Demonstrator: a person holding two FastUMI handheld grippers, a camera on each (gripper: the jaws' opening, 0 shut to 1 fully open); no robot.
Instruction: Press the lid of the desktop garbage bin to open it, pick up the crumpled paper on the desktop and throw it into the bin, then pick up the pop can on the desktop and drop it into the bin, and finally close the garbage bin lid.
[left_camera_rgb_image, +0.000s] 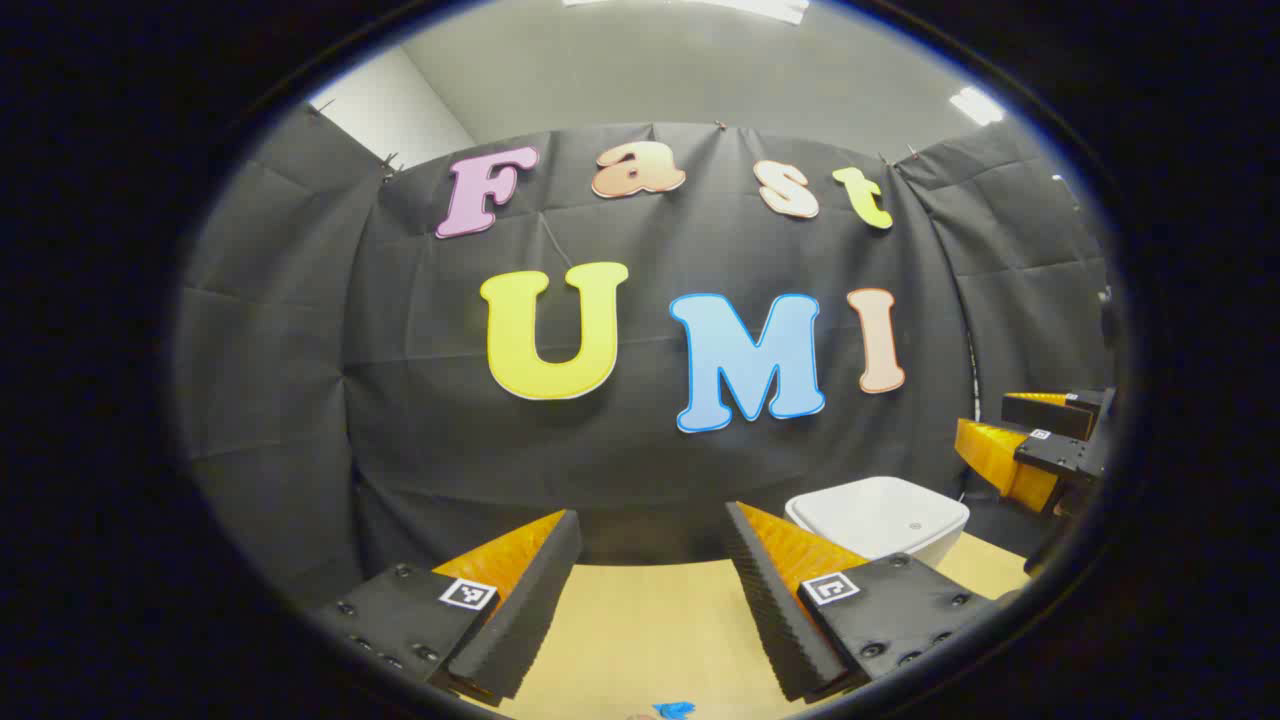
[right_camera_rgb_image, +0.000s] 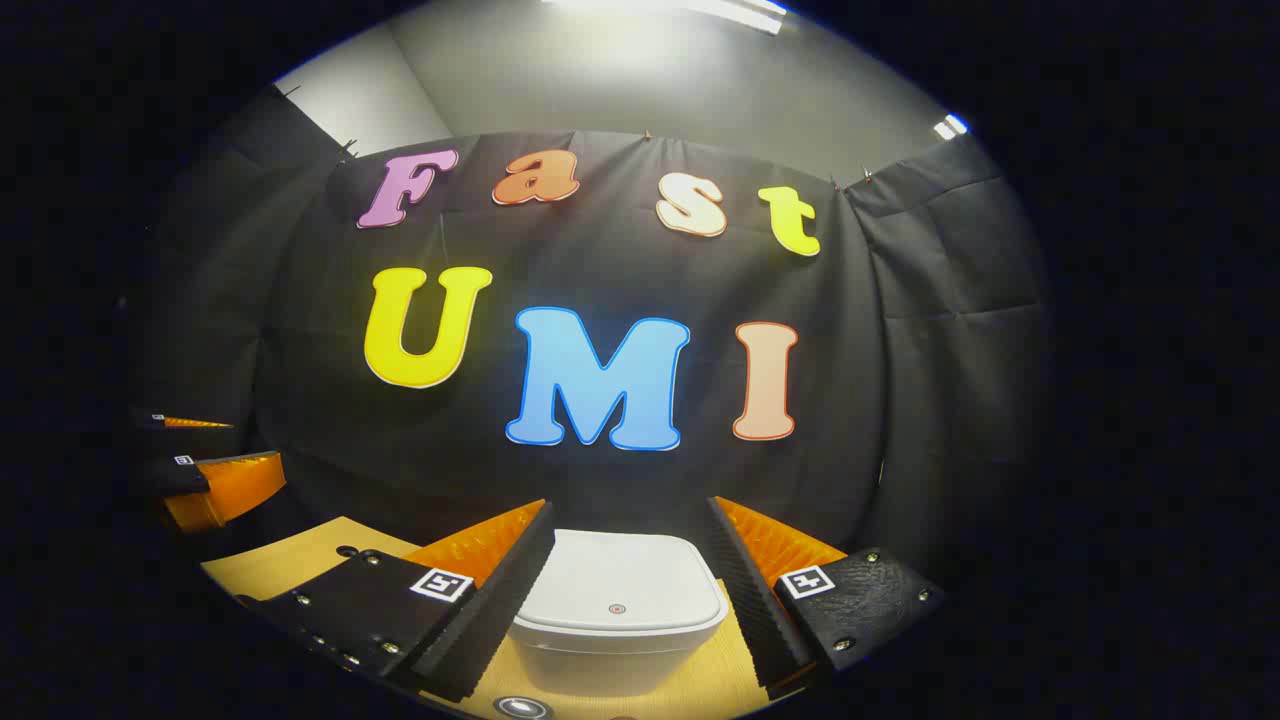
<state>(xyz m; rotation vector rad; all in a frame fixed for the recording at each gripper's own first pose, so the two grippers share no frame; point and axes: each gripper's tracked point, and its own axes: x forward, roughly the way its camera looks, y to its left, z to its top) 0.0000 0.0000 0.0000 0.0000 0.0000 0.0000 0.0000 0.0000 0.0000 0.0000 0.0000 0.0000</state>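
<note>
White plastic square-lidded bin (right_camera_rgb_image: 617, 620), closed, sits framed between the right gripper (right_camera_rgb_image: 632, 570)'s open jaws; left gripper (left_camera_rgb_image: 655, 580) open too; an off-centre press could skid it

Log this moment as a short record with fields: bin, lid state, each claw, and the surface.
bin: white desktop garbage bin on the wooden desktop, in front of the black cloth wall
lid: closed, small round button near its front edge
right claw: open, empty, lined up on the bin, apart from it
left claw: open, empty, bin off to its right
progress: lid not yet pressed
</note>
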